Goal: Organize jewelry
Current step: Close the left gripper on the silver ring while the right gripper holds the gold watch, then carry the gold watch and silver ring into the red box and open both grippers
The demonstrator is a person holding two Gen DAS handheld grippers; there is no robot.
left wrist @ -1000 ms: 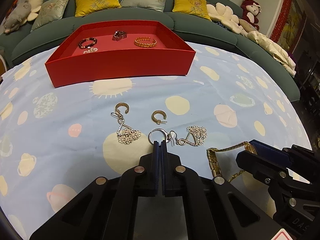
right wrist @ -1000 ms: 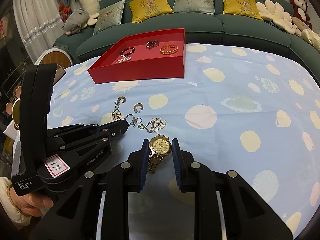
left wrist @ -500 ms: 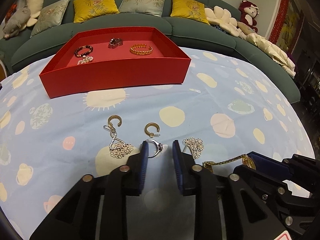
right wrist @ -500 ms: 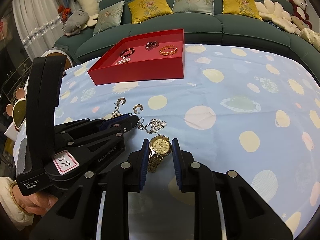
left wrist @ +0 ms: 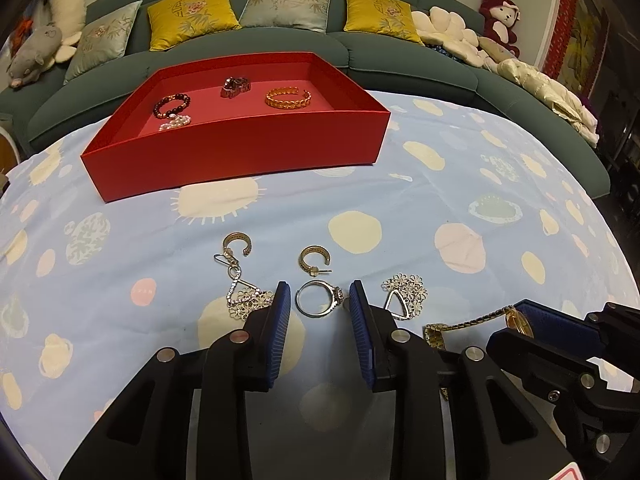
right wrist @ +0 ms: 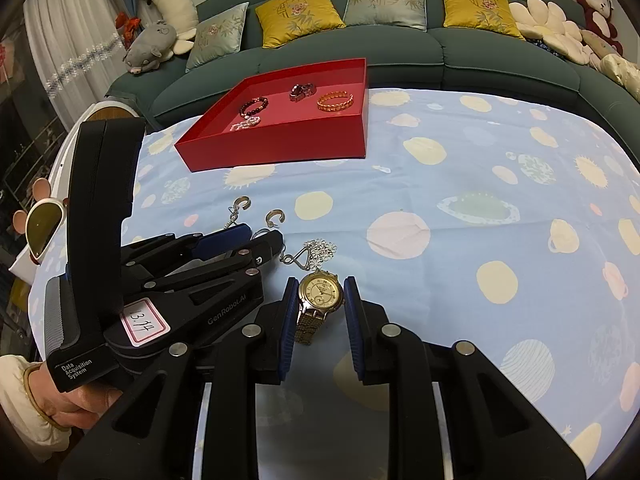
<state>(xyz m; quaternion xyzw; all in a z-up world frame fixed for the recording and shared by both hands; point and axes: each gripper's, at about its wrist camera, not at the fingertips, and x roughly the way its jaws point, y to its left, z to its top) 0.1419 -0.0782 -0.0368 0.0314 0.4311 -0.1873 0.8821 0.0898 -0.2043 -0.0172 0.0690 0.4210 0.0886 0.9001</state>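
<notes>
Left wrist view: four pieces in red tray (left wrist: 240, 152), ring (left wrist: 320, 300) between spread left gripper (left wrist: 320, 308) jaws, watch (right wrist: 320, 292) between right gripper (right wrist: 320, 304) jaws, open, earrings unsorted.

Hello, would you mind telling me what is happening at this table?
A person is sorting jewelry into the red tray with two handheld grippers. The left gripper is open around a silver ring on the cloth. The right gripper is open around a gold watch. Neither piece is lifted yet.
</notes>
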